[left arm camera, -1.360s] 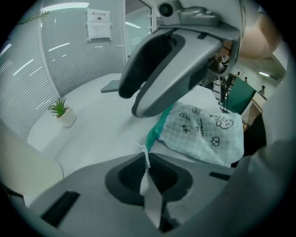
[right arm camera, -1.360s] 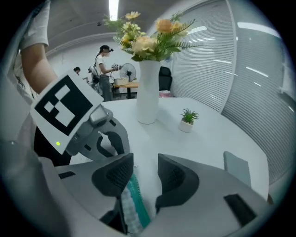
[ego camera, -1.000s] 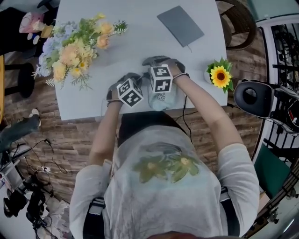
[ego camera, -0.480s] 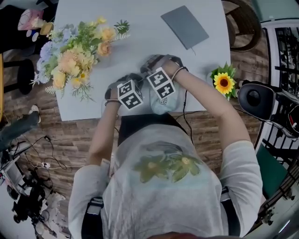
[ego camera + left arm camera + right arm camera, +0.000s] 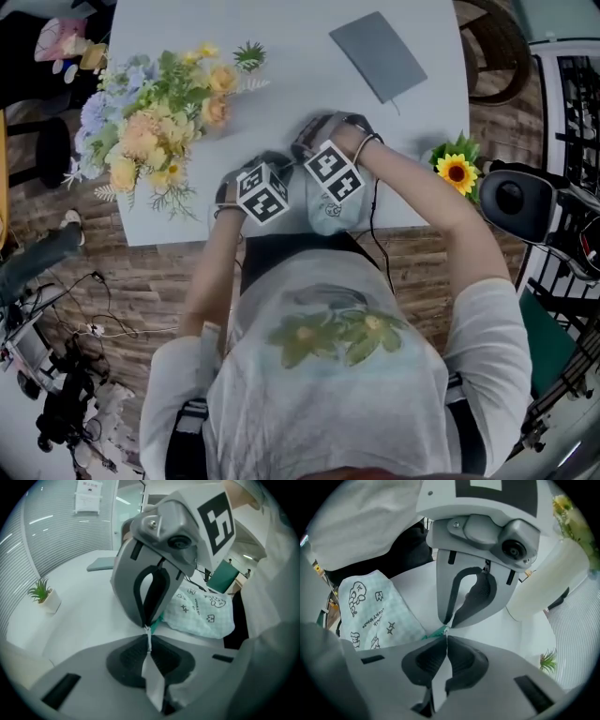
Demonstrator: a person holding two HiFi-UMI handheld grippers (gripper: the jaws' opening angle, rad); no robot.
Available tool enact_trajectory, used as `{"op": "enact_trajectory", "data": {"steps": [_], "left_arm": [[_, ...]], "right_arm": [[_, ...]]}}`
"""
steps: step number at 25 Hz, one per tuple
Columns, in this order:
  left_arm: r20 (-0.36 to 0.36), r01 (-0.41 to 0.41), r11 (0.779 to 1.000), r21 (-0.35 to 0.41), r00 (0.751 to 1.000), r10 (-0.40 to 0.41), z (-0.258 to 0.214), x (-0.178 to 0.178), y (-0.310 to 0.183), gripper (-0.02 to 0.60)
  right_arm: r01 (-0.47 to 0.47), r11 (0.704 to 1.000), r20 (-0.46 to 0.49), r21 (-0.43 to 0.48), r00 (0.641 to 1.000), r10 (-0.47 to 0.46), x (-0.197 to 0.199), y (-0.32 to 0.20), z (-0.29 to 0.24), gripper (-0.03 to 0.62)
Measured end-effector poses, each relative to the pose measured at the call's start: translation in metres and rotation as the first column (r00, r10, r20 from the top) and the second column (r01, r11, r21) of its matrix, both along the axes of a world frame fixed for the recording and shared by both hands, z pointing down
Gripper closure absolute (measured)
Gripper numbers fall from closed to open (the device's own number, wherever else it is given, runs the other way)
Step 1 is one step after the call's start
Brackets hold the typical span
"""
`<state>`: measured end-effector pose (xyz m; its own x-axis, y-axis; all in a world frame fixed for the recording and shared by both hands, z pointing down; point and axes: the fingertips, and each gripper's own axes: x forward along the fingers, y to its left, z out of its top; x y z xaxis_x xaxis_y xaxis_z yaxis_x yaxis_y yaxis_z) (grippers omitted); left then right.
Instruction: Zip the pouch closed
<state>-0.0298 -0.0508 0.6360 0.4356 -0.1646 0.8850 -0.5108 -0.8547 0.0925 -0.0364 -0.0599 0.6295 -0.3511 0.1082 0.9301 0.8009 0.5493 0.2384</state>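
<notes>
A pale green checked pouch with doodle print lies at the near edge of the grey table. It shows in the left gripper view as pouch and in the right gripper view as pouch. Both grippers meet tip to tip at the pouch's teal zipper end. My left gripper is shut on a thin white strip of the pouch. My right gripper is shut at the same corner, seemingly on the small metal zipper pull. From above, the marker cubes of the left gripper and right gripper hide the jaws.
A bouquet of artificial flowers lies at the table's left. A grey notebook sits at the far right. A sunflower pot stands by the right edge, next to a black chair. A small potted plant stands further off.
The right gripper's marker cube has rolled and tilted while staying over the pouch. The left gripper's cube has kept its place. The pouch lies where it was.
</notes>
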Motion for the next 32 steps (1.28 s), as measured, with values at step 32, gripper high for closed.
{"op": "enact_trajectory", "data": {"steps": [32], "left_arm": [[0.004, 0.269, 0.958, -0.103, 0.963, -0.270, 0.002, -0.002, -0.007, 0.557]], "right_arm": [[-0.302, 0.952, -0.048, -0.056, 0.953, 0.300, 0.016, -0.007, -0.007, 0.576]]}}
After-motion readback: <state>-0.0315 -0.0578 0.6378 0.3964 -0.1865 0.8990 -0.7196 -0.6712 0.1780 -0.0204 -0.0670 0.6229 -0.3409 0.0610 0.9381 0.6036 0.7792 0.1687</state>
